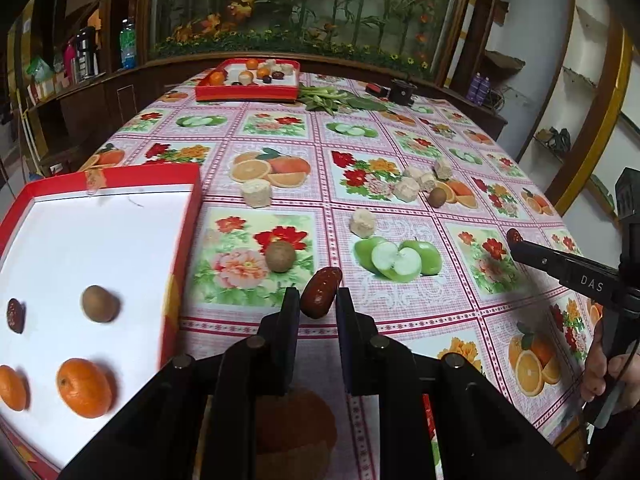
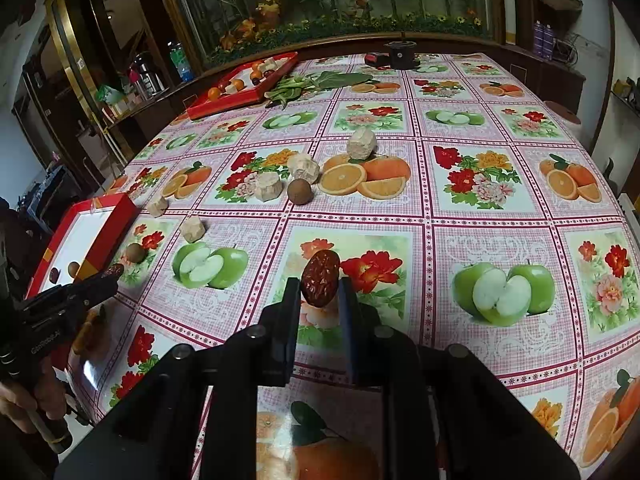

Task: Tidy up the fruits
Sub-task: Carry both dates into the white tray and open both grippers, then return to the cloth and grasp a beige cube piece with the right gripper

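Evidently the sorting is mid-way, judging by what lies where: the large table under its pink checked oilcloth printed with fruit and flowers [image 2: 460, 216] carries loose pieces well apart from the near shallow red cardboard tray with a white floor [image 1: 188, 216], which sits at the table's left edge; on that floor lie two round orange mandarins [image 1: 82, 386], one brown round longan-like fruit [image 1: 100, 303] and one dark red wrinkled date [image 1: 15, 315], all apart from each other; a second red tray at the far end of the table [image 1: 248, 94] holds a mix of mandarins, pale chunks and dark fruits, too small to count, with a heap of green leafy stalks [image 1: 326, 98] just beside it; the step in hand appears to be carrying, since the left gripper [image 1: 319, 300] pinches an oblong dark red date [image 1: 320, 292] between its two black fingers just right of the near tray, and the right gripper [image 2: 319, 290] likewise pinches a second wrinkled red date [image 2: 320, 283] above the cloth, well to the right of that tray; the next move, I judge, calls for swinging the left date over the red wall and parting the fingers low above the white floor, away from the mandarins, then bringing the right date leftward; left on the cloth are several pale rough cut chunks [image 2: 269, 186] and two brown round fruits [image 2: 299, 191].
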{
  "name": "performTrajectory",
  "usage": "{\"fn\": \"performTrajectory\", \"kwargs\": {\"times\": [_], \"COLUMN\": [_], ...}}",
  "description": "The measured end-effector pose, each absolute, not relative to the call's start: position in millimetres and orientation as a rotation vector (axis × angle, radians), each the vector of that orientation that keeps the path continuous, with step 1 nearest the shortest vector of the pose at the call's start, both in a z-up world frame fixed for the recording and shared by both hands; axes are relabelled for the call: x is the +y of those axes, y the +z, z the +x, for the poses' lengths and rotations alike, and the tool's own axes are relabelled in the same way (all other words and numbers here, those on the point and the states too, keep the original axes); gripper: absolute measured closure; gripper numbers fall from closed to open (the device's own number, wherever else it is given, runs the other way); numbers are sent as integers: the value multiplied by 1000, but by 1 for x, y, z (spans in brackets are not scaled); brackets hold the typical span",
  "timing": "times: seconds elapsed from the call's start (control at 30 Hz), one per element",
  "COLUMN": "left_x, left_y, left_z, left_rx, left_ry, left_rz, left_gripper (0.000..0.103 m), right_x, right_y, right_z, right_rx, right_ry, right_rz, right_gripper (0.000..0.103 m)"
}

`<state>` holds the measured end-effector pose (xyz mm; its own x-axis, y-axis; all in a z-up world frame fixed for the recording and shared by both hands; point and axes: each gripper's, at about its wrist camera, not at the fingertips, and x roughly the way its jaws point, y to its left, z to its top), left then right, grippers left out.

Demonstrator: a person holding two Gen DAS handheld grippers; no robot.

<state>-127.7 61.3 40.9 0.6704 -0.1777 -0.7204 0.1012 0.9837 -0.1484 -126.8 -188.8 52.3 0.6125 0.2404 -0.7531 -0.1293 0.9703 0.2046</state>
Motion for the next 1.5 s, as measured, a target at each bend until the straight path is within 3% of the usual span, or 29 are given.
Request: {"fn": "performTrajectory", "kwargs": {"times": [0.53, 0.93, 1.37, 1.5], "left_x": [143, 210, 223, 213], "left_y": [83, 60, 55, 63], "left_z": [-162, -175, -176, -176], "left_rx": [710, 759, 782, 762], "left_ry": [47, 180, 242, 214], "left_rz": [-128, -174, -177, -174], "left_gripper": [86, 86, 85, 80], "right_x": [-57, 86, 128, 113], "right_y": [87, 70, 46, 54], "right_z": [-116, -121, -121, -120], "right_rx": [842, 878, 1021, 999], "right_ry": [500, 766, 861, 875], "right_rz": [13, -113, -45, -6], "right_gripper": [82, 82, 81, 81]}}
